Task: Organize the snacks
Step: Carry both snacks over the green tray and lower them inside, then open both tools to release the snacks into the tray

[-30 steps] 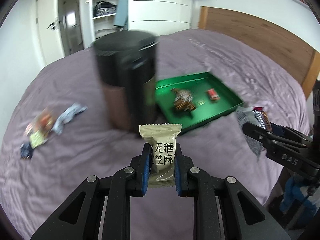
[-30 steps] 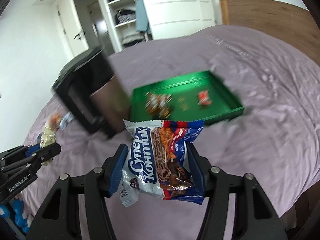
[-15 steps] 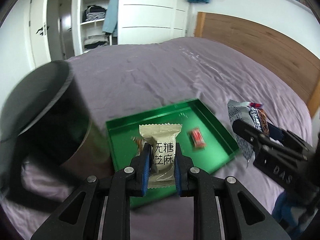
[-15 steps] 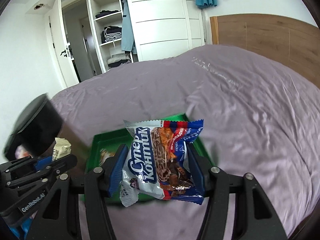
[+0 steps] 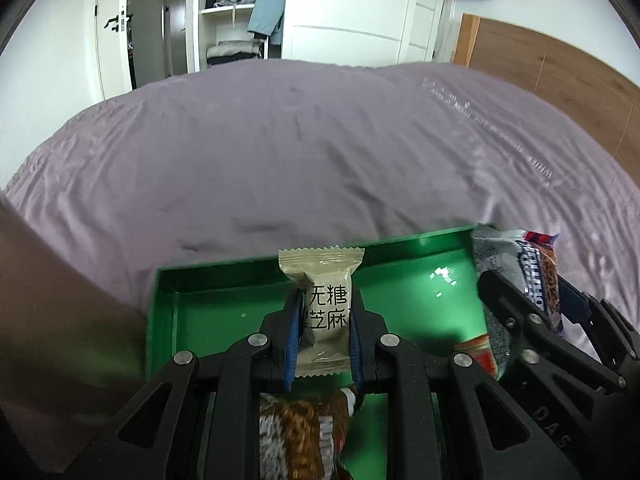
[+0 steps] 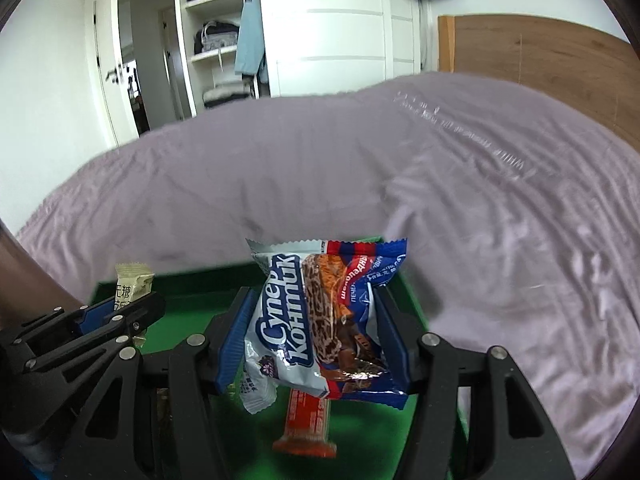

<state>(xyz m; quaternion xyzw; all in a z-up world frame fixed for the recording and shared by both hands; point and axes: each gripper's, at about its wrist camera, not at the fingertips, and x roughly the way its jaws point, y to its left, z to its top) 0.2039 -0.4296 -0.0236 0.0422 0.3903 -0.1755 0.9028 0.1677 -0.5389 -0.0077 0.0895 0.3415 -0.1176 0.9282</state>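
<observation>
My left gripper (image 5: 325, 320) is shut on a small beige candy packet (image 5: 325, 292) with black characters, held over the green tray (image 5: 224, 308). My right gripper (image 6: 312, 328) is shut on a blue, white and red cookie pack (image 6: 320, 320), also above the green tray (image 6: 192, 320). In the tray lie a brown-and-white wrapped snack (image 5: 304, 432) under the left gripper and a small red candy (image 6: 306, 424) under the right one. The right gripper and its pack (image 5: 536, 276) show at the right of the left wrist view; the left gripper (image 6: 124, 304) shows at the left of the right wrist view.
The tray rests on a bed with a purple sheet (image 5: 320, 152). A blurred brown shape (image 5: 60, 328), apparently the canister's side, fills the left edge close to the tray. A wooden headboard (image 6: 540, 68) stands at the right; a white wardrobe (image 6: 328, 24) with open shelves is behind.
Both grippers have moved forward and down over the green tray with their packets still gripped. The dark canister has slid off to the left edge; the loose snacks on the sheet have left the view.
</observation>
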